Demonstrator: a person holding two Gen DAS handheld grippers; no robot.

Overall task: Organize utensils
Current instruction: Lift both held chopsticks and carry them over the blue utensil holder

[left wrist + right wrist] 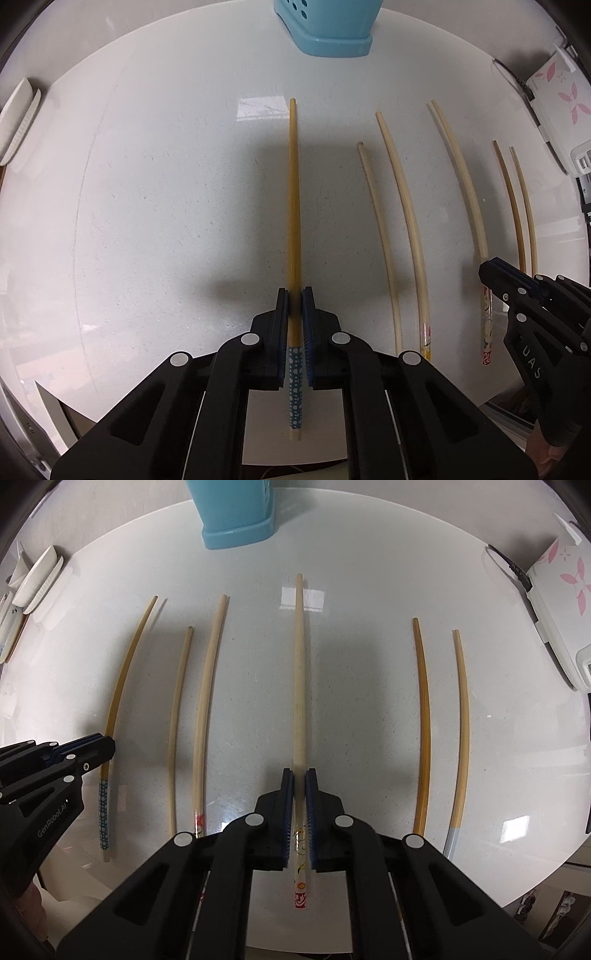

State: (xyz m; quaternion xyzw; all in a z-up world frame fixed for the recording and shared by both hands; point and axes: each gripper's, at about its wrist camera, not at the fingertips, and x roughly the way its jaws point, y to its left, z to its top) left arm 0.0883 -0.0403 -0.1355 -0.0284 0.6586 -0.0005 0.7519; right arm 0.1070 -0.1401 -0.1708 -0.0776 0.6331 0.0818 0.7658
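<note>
Several chopsticks lie side by side on a white round table (147,221). My left gripper (294,304) points down and is shut on a yellow chopstick (293,192) with a blue dotted handle, gripping just above the handle; it also shows as the left gripper (105,744) in the right wrist view. My right gripper (300,781) is shut on a pale chopstick (300,664) with a red and yellow printed end. The right gripper (487,267) appears at the right in the left wrist view. A light blue perforated holder (332,37) stands at the table's far edge.
Loose chopsticks lie between the grippers (177,720) (207,701) and two more to the right (423,720) (461,720). A white appliance with pink flowers (561,590) sits at the far right, a white dish (38,579) at the far left. The table's near edge (517,897) is close.
</note>
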